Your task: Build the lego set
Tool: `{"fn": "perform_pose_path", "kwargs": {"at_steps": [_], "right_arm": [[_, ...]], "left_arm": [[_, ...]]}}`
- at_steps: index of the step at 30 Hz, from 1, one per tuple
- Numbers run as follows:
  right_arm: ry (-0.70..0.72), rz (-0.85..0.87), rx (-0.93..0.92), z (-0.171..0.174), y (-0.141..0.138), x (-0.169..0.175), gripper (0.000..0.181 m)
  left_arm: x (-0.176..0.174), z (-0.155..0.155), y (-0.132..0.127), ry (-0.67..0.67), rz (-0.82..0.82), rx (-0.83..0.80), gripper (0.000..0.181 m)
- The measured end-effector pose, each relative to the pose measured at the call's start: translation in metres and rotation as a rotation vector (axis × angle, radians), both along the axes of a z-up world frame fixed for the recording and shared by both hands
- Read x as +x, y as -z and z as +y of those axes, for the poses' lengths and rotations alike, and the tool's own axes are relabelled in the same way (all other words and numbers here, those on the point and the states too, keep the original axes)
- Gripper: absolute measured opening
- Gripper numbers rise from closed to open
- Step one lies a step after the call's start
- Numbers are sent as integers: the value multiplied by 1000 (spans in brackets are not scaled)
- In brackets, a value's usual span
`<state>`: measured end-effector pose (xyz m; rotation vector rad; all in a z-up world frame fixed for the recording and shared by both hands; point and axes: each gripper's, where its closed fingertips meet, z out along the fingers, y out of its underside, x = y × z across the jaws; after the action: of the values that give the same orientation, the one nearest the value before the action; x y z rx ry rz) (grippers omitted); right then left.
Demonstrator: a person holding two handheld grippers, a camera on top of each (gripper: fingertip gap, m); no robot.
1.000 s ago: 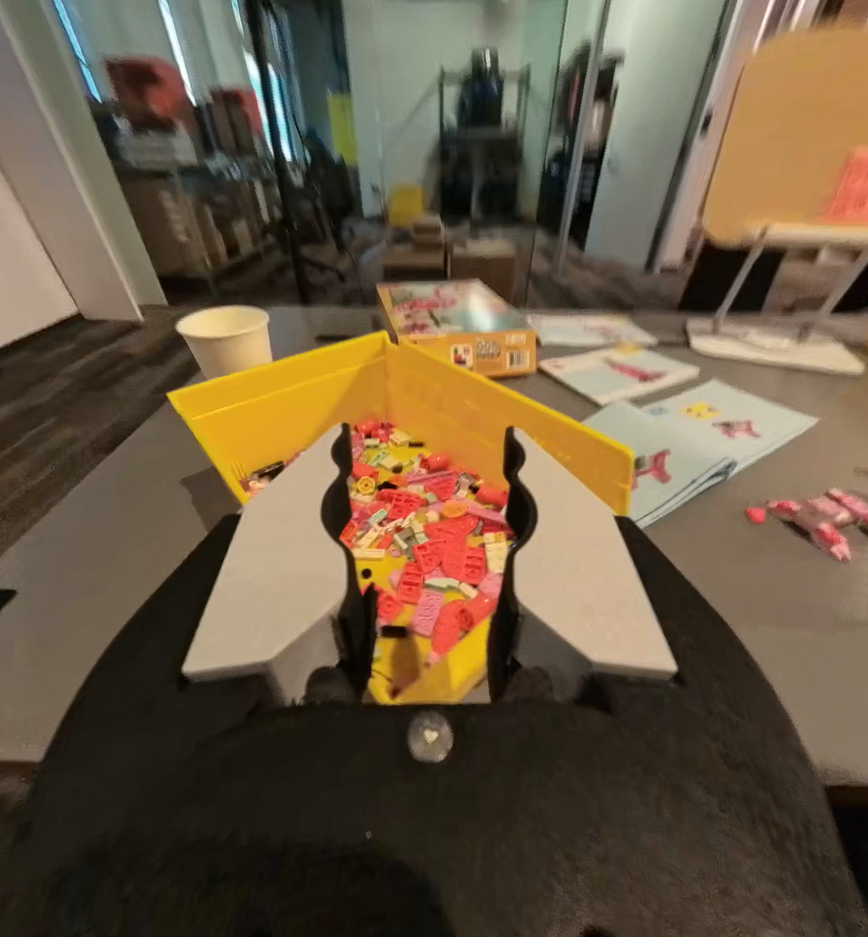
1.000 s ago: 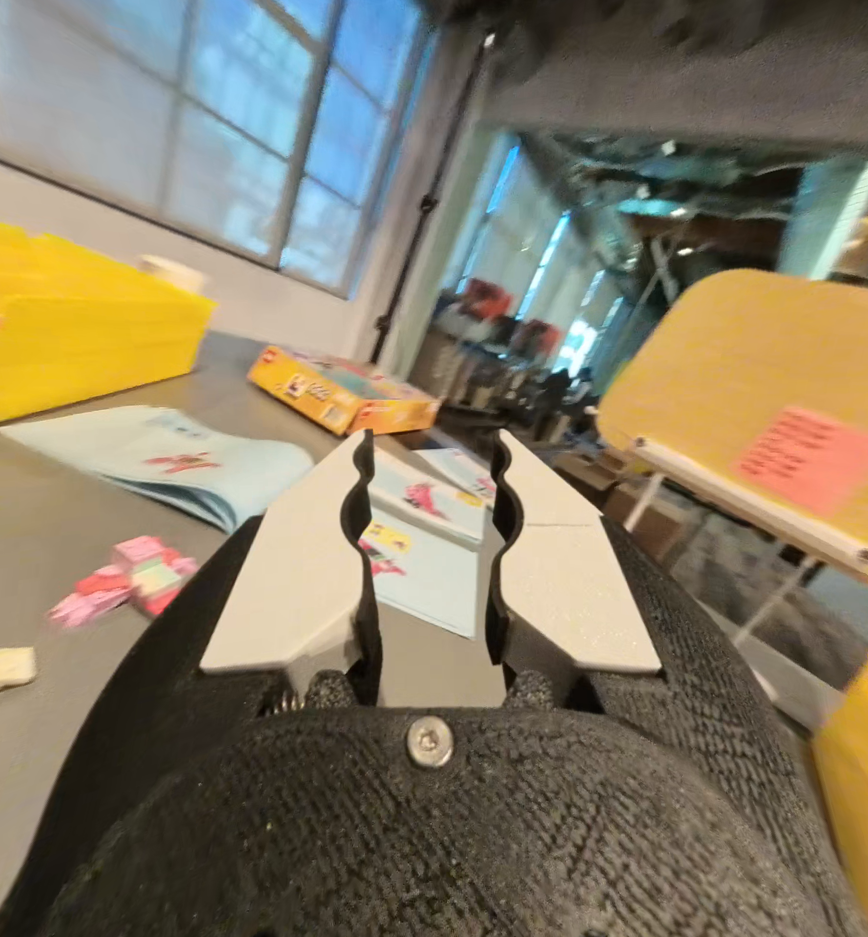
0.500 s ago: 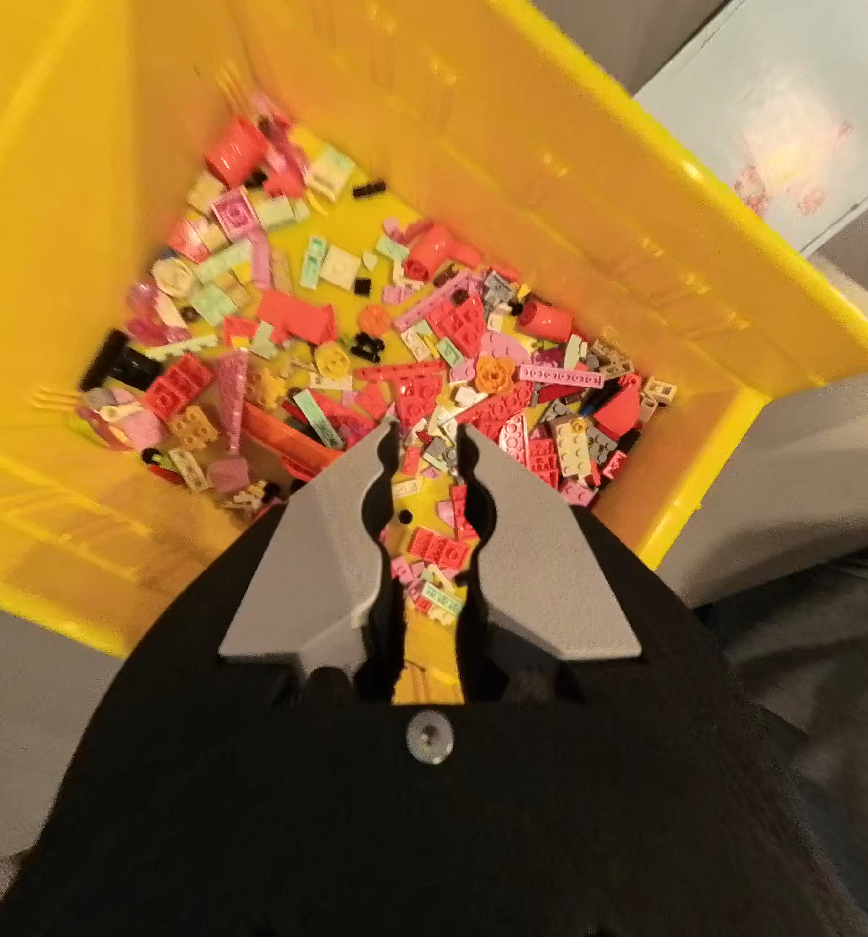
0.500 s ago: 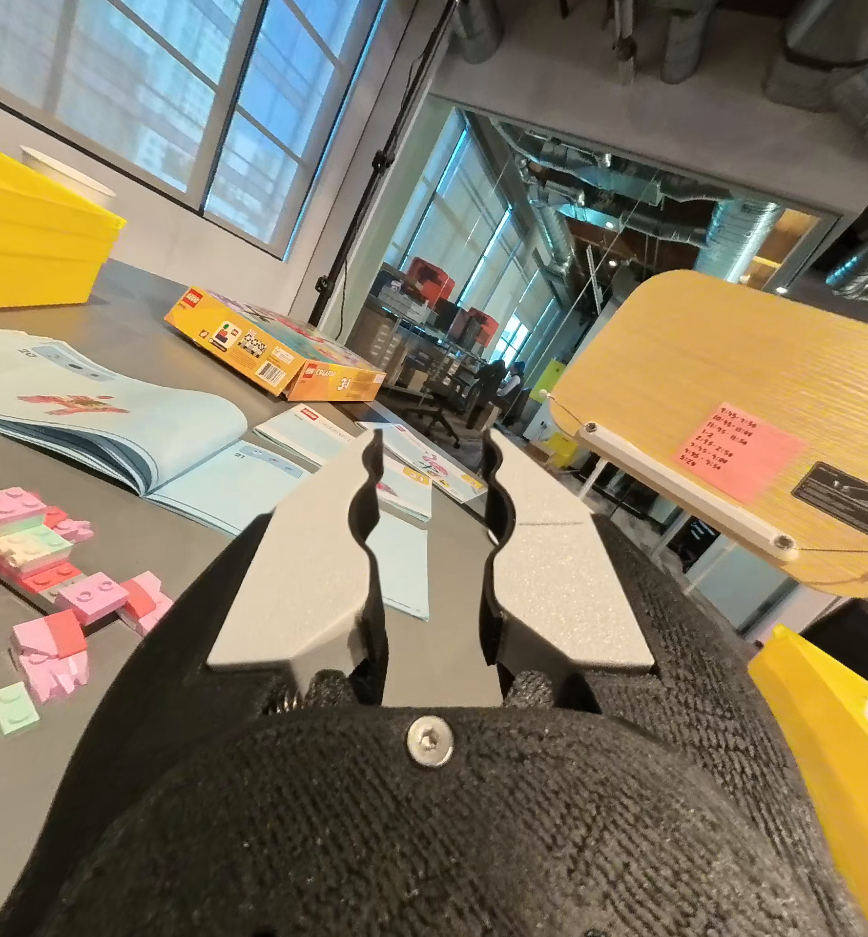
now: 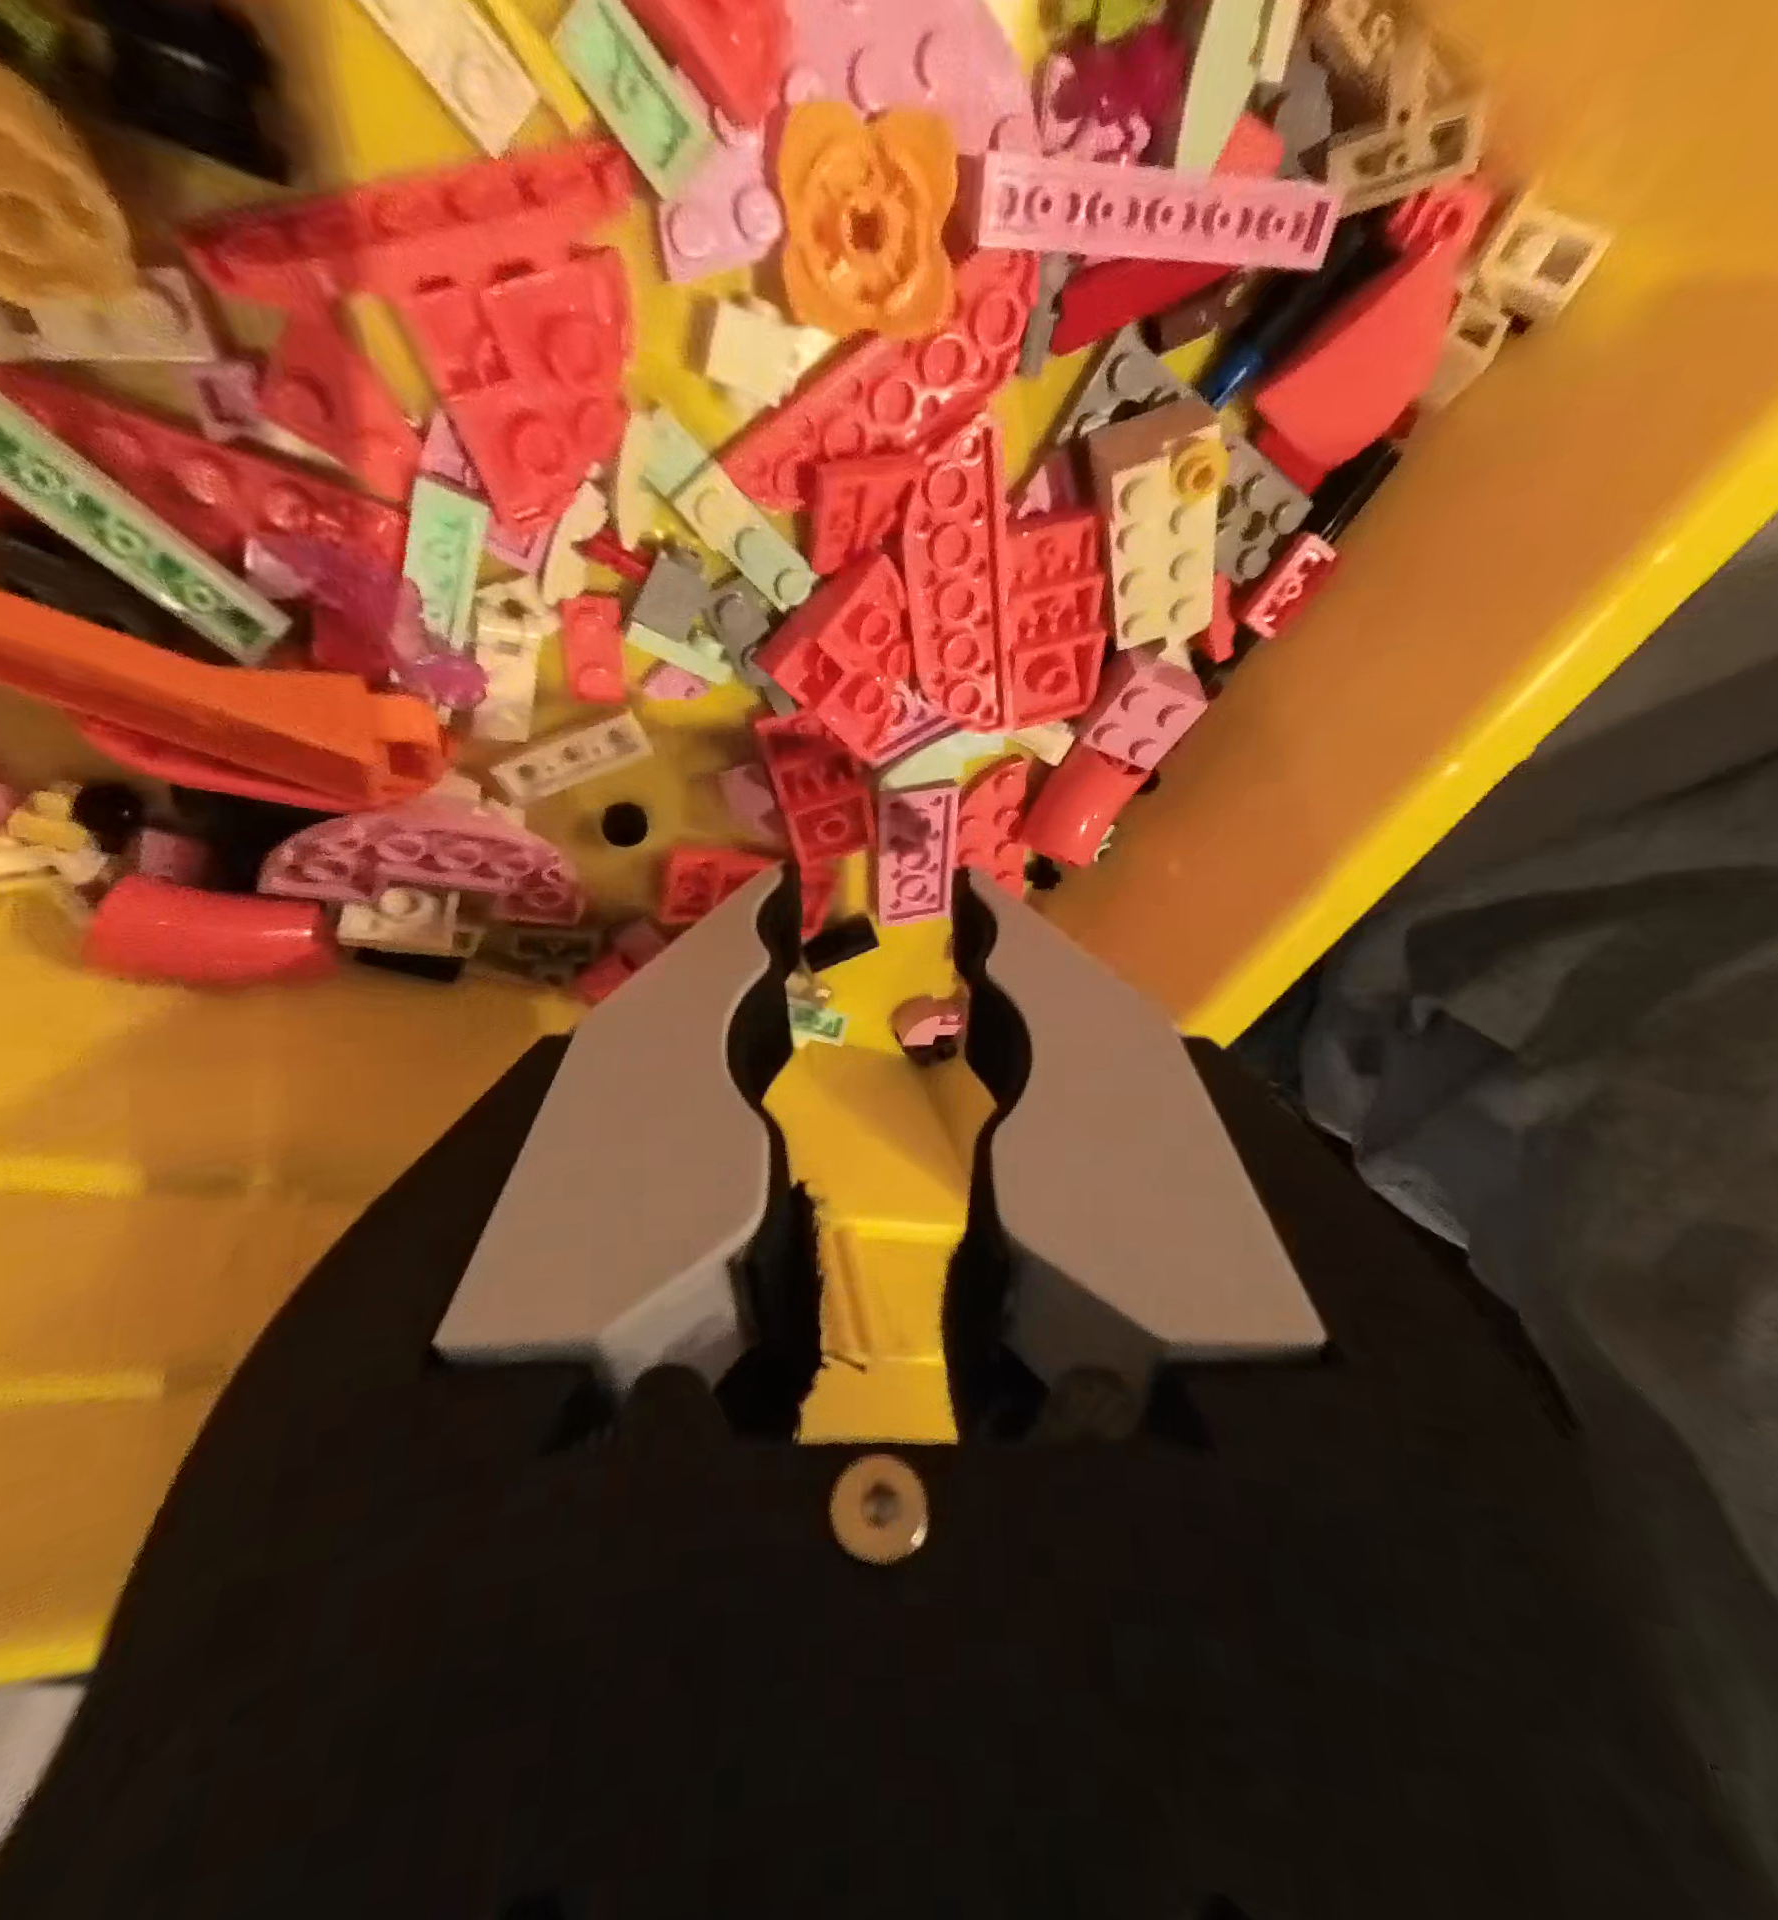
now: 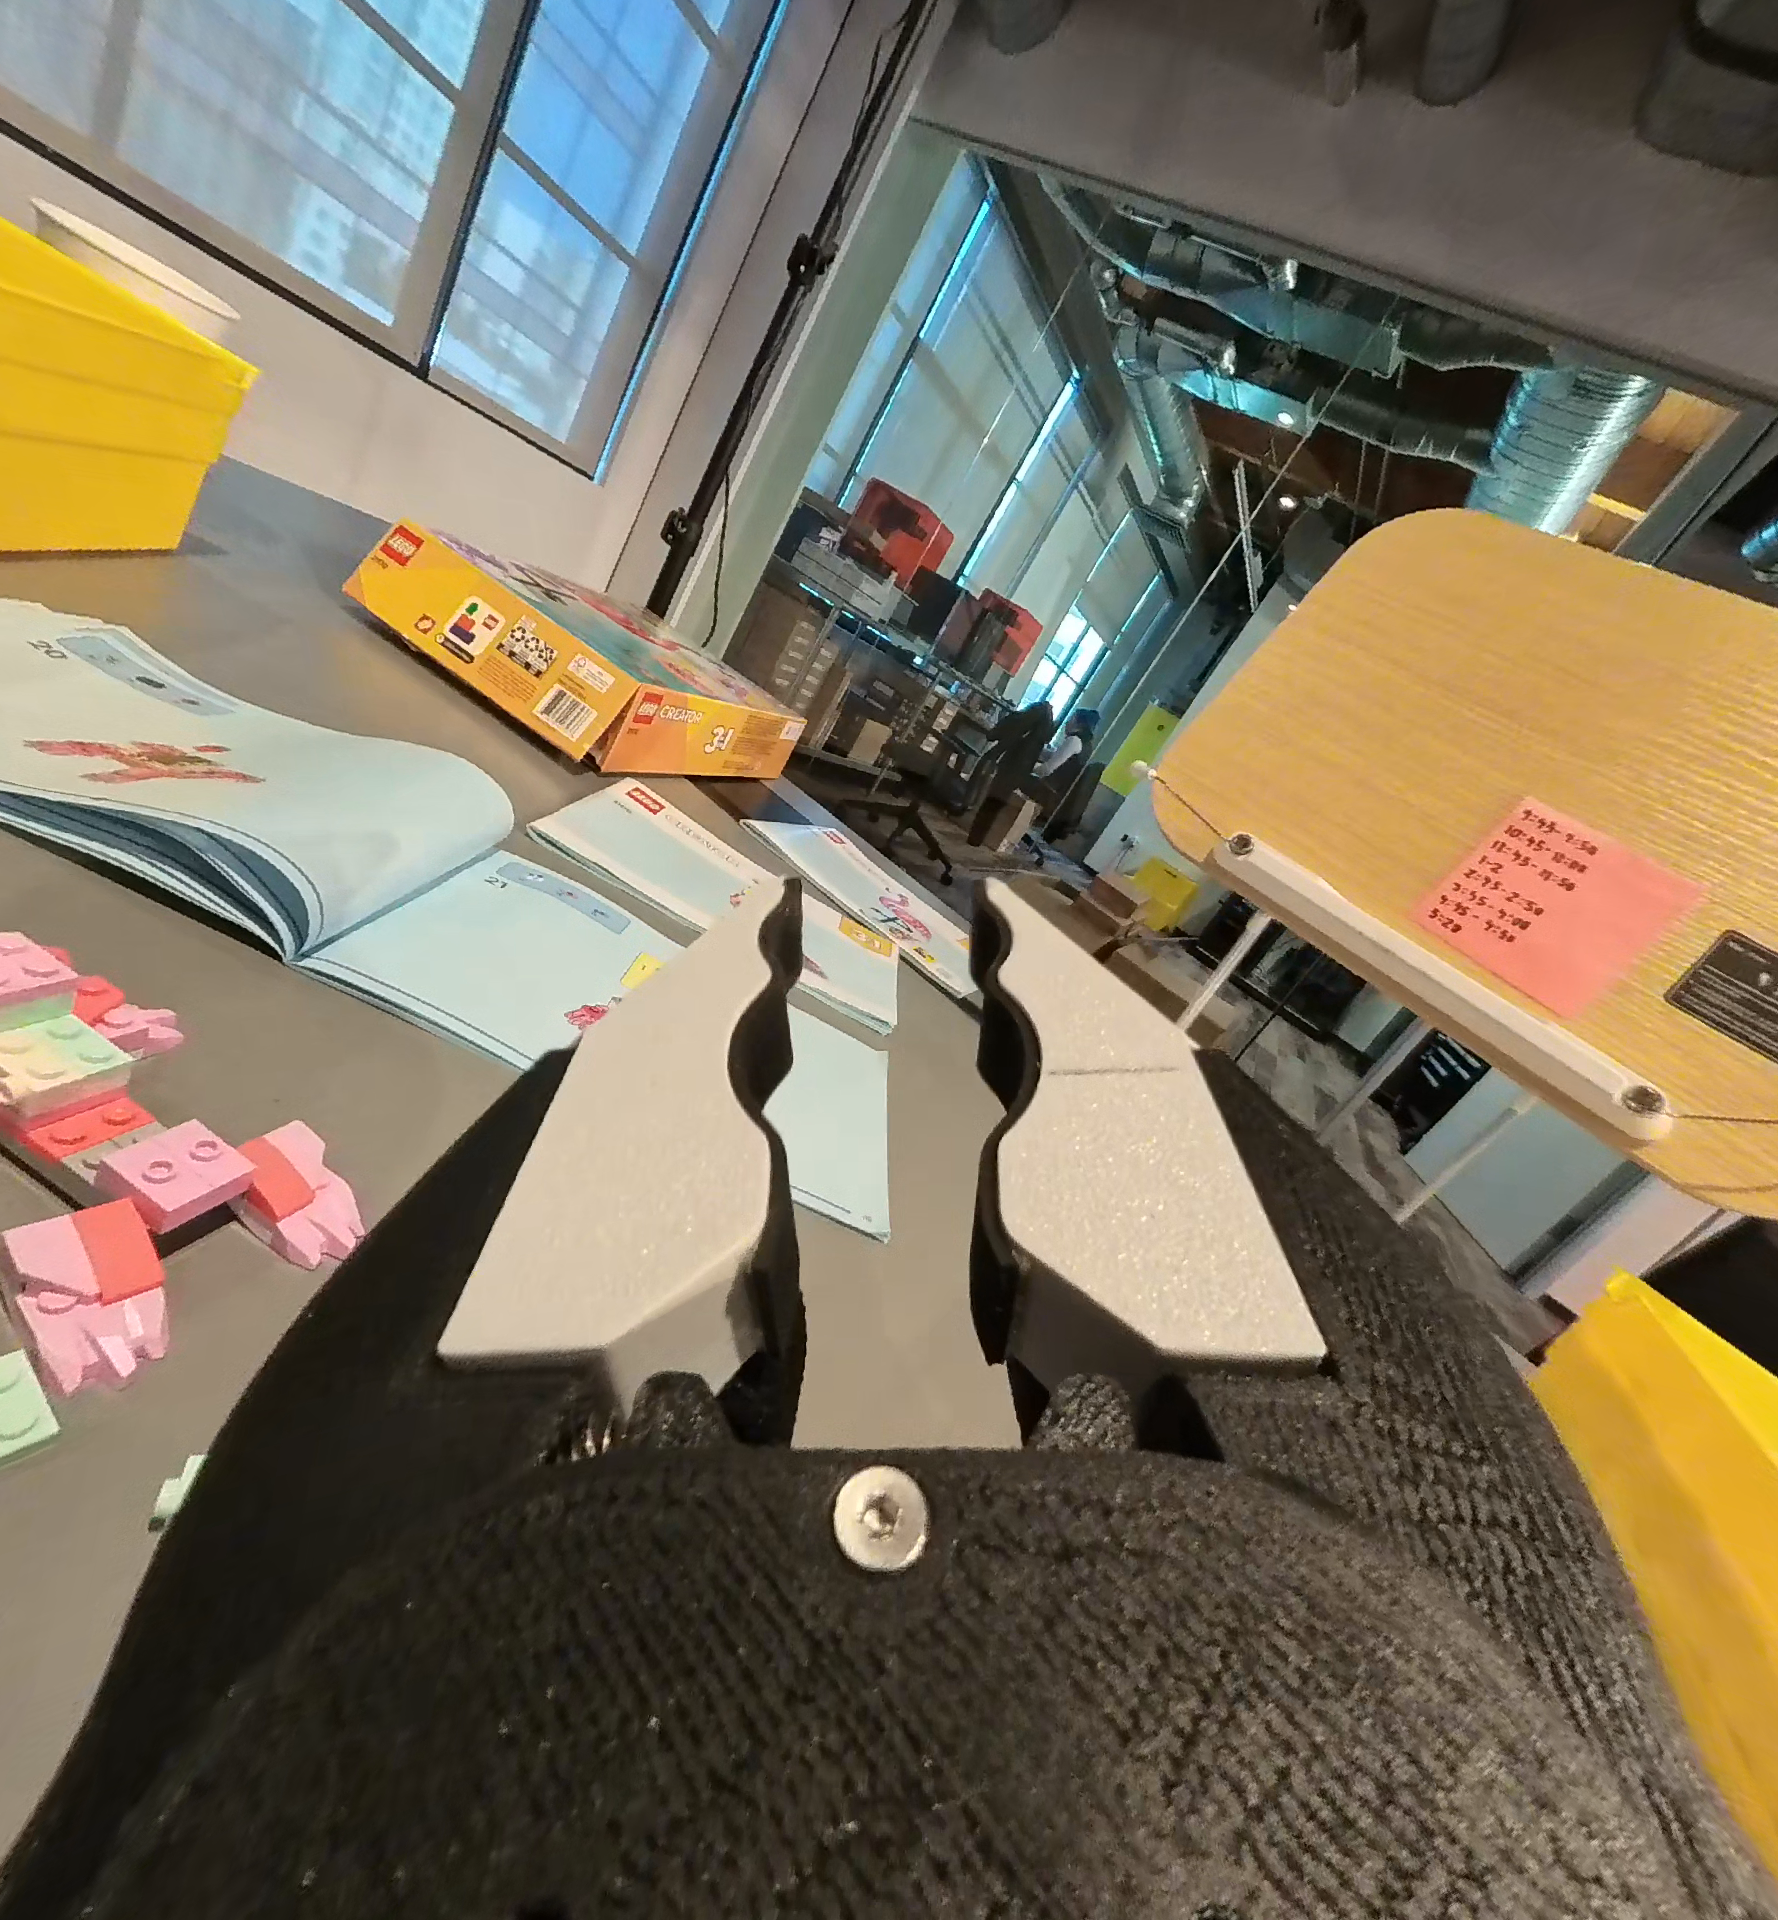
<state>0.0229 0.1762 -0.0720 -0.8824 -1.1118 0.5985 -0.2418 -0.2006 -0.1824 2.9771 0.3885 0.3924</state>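
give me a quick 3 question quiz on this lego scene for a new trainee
1. True or false: the left gripper is shut on a brick.
2. Which thing lies among the loose bricks in the yellow bin? A) an orange flower piece B) a blue wheel C) a green tree
3. What lies open on the table beyond the part-built pink model, in the right wrist view?

Key
1. False: its jaws stand apart, nothing between the tips.
2. A
3. An instruction booklet, light blue pages showing.
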Motion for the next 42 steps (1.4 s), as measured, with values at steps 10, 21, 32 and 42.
{"fn": "perform_pose_path", "kwargs": {"at_steps": [10, 21, 32, 42], "right_arm": [[-11, -32, 11, -4, 6, -5, 28], [-16, -57, 5, -4, 11, -8, 27], [-26, -63, 1, -5, 12, -9, 26], [-32, -72, -1, -6, 14, -10, 26]], "left_arm": [[20, 40, -20, 15, -107, 262, 17], [40, 53, -18, 56, -172, 333, 32], [26, 53, -19, 82, -113, 344, 0], [12, 58, -16, 80, 15, 376, 75]]}}
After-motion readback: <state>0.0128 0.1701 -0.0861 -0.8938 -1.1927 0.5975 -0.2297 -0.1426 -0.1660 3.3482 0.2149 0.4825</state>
